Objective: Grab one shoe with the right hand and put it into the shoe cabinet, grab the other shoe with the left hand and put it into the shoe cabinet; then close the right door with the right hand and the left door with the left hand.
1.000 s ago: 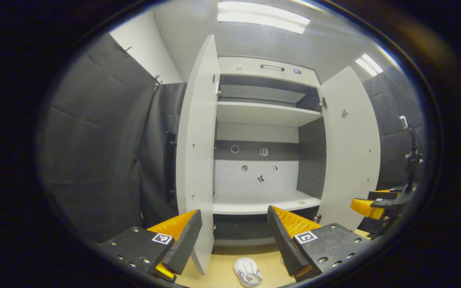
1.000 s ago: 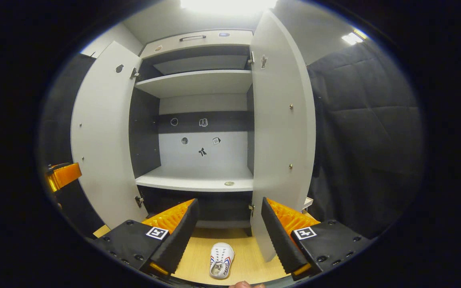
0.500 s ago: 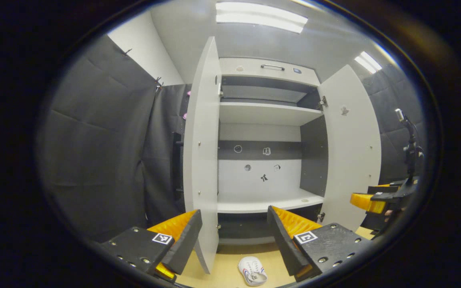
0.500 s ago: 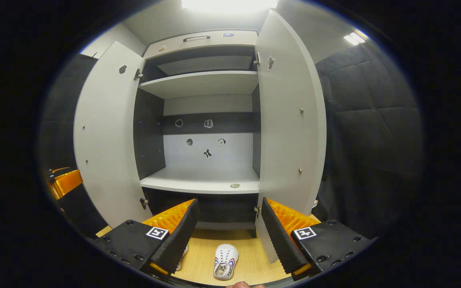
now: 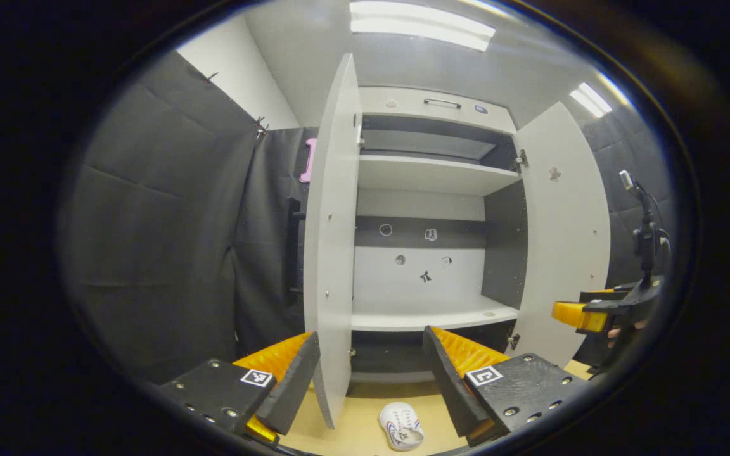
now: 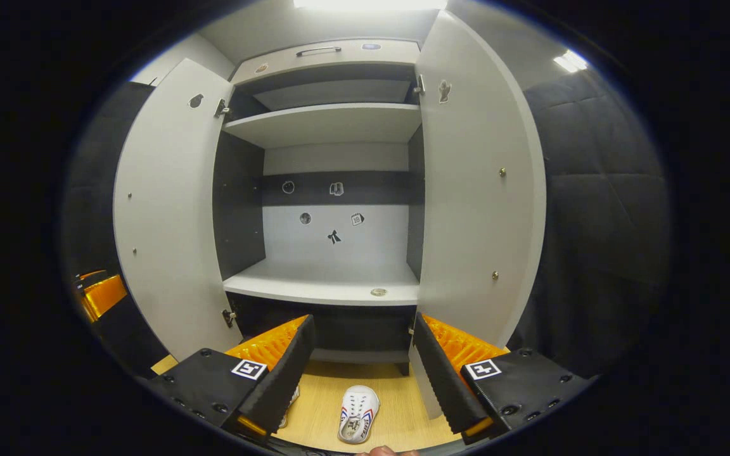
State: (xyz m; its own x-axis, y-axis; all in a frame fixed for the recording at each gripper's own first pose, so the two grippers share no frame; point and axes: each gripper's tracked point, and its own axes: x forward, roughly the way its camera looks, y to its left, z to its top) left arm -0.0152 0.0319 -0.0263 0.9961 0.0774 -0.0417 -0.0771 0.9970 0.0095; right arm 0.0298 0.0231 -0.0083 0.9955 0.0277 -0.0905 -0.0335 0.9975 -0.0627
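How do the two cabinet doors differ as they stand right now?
In the left gripper view, the left door shows nearly edge-on, a narrow strip, while the right door faces the camera broadly. The right door carries a small sticker near its top; the left door's inner face there shows just small studs. Both are white, tall and open.

**Materials and Surface Finish**

The shoe cabinet [image 6: 333,278] is built of smooth, matt board, with light door faces and shelves against darker inner walls. The left door [image 5: 333,253] and right door [image 6: 473,202] carry small shiny metal studs and metal hinges. The floor [image 6: 390,418] looks like pale wood laminate with a fine grain. The shoe [image 6: 357,413] appears as a white, smooth upper, faintly glossy. The booth wall [image 5: 156,240] is matt black cloth, creased.
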